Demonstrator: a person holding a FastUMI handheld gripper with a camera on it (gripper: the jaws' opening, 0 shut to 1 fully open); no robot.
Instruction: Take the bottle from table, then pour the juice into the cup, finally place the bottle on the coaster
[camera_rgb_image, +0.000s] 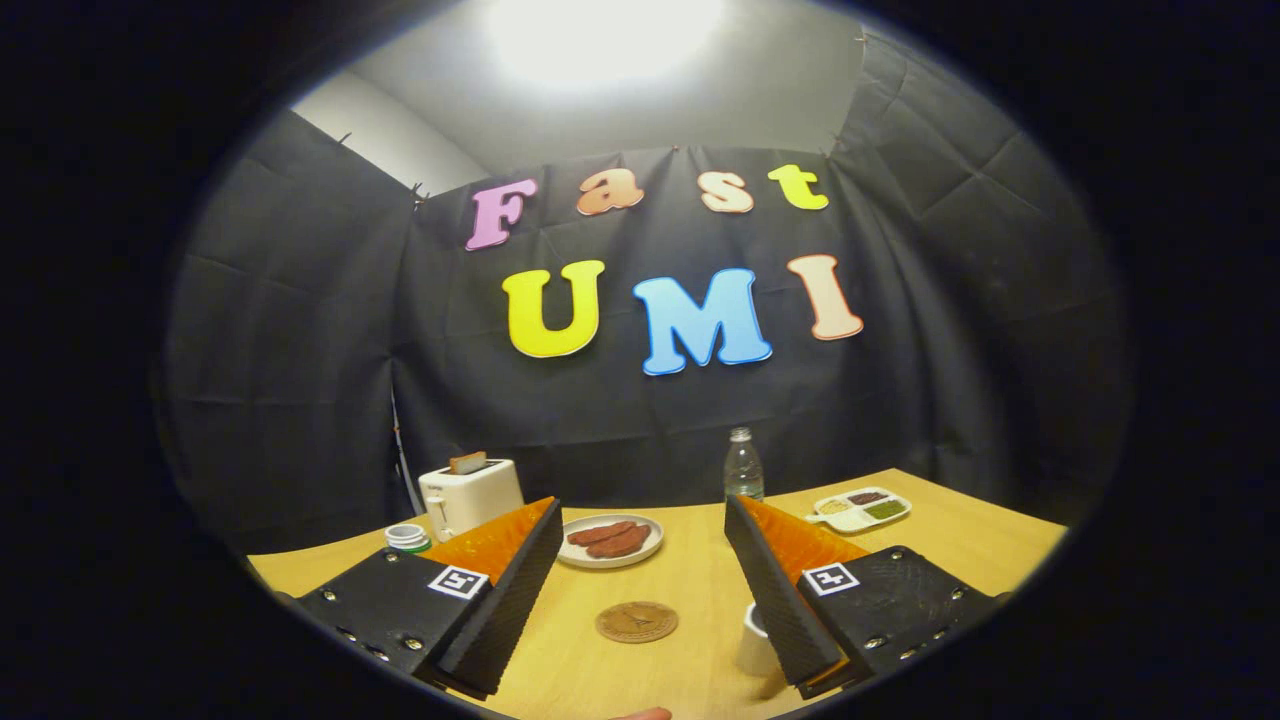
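A clear plastic bottle stands upright at the far side of the wooden table, beyond my right finger's tip. A round brown coaster lies on the table between my two fingers. A white cup sits close against the inner side of my right finger, partly hidden by it. My gripper is open, its fingers spread wide with nothing between them, held above the near part of the table.
A white toaster with a slice in it stands at the back left, with small stacked lids beside it. A white plate of brown food sits beyond the coaster. A divided dish lies at the back right.
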